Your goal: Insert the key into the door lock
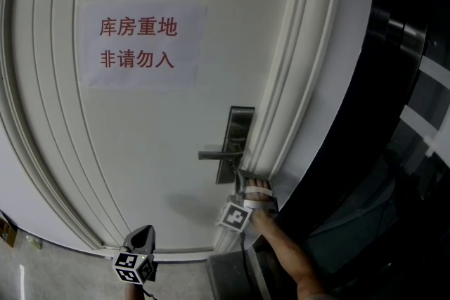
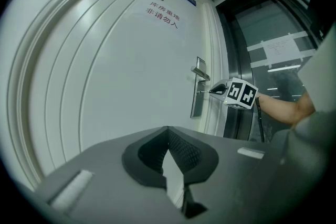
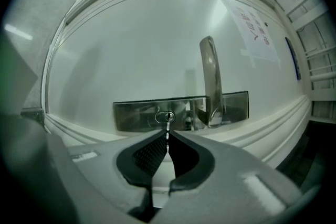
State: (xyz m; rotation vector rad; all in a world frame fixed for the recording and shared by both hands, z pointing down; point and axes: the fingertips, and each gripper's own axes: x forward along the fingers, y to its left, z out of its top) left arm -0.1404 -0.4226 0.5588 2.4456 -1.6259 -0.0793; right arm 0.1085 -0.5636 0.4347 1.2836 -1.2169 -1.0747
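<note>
**Key at the slot: a crooked push could jam it**

The left gripper [image 2: 168,131] hangs low by the door [image 1: 148,151], its jaws closed on nothing, well apart from the work. At the lock [image 3: 164,117], the right gripper [image 3: 168,140] pinches the key [image 3: 167,132], whose tip is at the slot. Pushed off-line, the thinly held key may twist or slip and scrape the plate [image 3: 134,114]. It looks like a slim, pale metal blade, seen edge-on.
</note>
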